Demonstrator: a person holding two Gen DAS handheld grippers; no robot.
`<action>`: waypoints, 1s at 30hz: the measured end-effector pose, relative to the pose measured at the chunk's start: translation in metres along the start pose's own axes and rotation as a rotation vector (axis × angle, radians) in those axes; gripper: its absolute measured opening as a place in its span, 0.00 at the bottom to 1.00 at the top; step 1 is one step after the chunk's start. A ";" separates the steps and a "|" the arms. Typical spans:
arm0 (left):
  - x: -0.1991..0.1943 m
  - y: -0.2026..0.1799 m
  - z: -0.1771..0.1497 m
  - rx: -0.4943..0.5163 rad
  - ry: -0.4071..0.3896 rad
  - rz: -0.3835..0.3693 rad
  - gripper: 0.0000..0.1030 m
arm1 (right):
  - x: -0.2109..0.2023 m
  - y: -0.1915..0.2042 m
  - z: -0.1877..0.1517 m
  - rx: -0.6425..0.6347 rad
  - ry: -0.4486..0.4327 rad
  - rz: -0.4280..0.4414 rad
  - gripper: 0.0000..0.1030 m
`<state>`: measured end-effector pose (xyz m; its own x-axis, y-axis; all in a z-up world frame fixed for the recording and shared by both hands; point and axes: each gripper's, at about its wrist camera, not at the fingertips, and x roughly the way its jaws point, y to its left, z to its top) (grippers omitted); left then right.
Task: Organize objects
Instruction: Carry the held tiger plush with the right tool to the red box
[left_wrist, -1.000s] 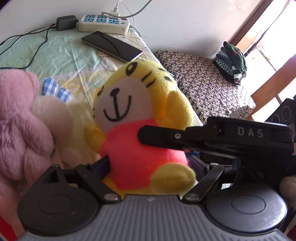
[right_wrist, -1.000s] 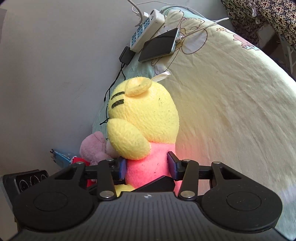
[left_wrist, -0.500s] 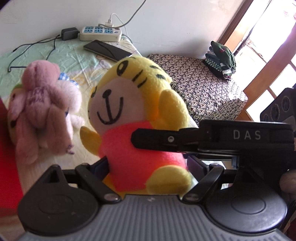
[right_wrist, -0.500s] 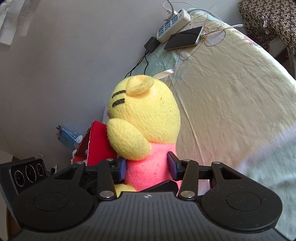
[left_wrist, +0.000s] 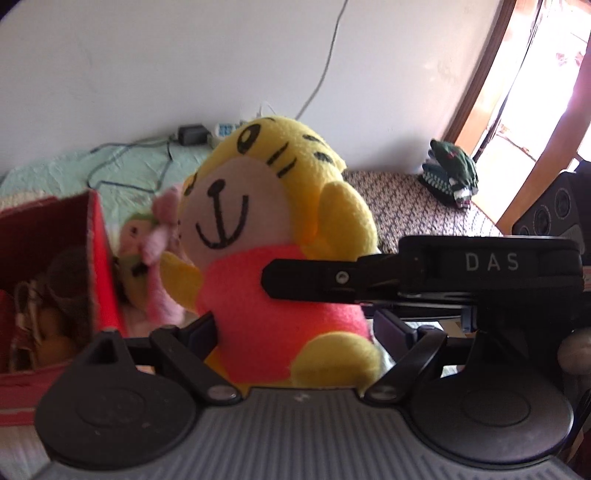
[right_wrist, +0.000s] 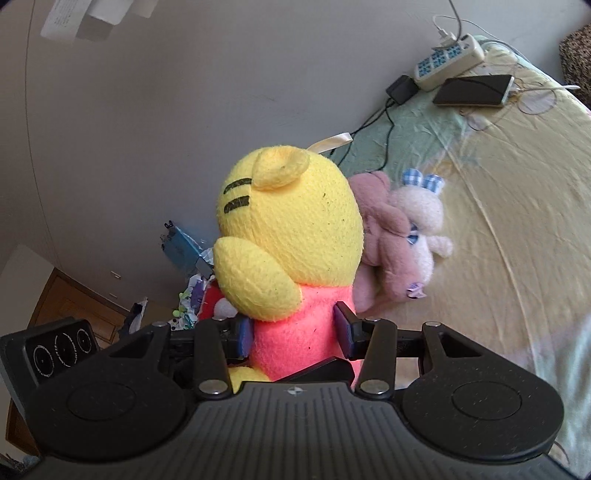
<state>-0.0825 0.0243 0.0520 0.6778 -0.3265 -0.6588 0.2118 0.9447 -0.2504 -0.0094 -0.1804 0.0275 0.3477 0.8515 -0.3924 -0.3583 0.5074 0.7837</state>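
A yellow tiger plush (left_wrist: 266, 206) in a pink shirt is held above the bed by both grippers. My left gripper (left_wrist: 295, 332) is shut on its pink belly from the front. My right gripper (right_wrist: 293, 332) is shut on the same pink body from behind, and one of its black fingers (left_wrist: 314, 280) crosses the toy's chest in the left wrist view. An open red box (left_wrist: 99, 258) stands to the left with other toys inside. A pink plush (right_wrist: 380, 229) and a white bunny (right_wrist: 421, 221) lie together on the bed (right_wrist: 517, 206).
A power strip (right_wrist: 448, 61), a charger (right_wrist: 400, 88) with cables and a phone (right_wrist: 472, 90) lie at the bed's far end by the wall. A patterned bench (left_wrist: 406, 206) carries folded green clothes (left_wrist: 450, 173). Clutter sits on the floor (right_wrist: 184, 251) beside the bed.
Both grippers have carried the tiger plush up and back from the bed. The pink plush and bunny dropped further away, and the red box came into the left wrist view.
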 end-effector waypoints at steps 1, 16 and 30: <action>-0.008 0.006 0.001 0.000 -0.015 0.000 0.84 | 0.004 0.008 0.000 -0.011 -0.006 0.007 0.46; -0.082 0.131 0.008 -0.051 -0.103 0.061 0.84 | 0.115 0.086 -0.006 -0.031 0.010 0.065 0.46; -0.034 0.185 -0.009 -0.097 0.044 0.040 0.83 | 0.172 0.063 -0.013 -0.009 0.055 -0.130 0.46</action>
<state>-0.0727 0.2097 0.0224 0.6519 -0.2919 -0.6999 0.1148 0.9503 -0.2894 0.0164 0.0000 0.0030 0.3441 0.7845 -0.5159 -0.3216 0.6147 0.7202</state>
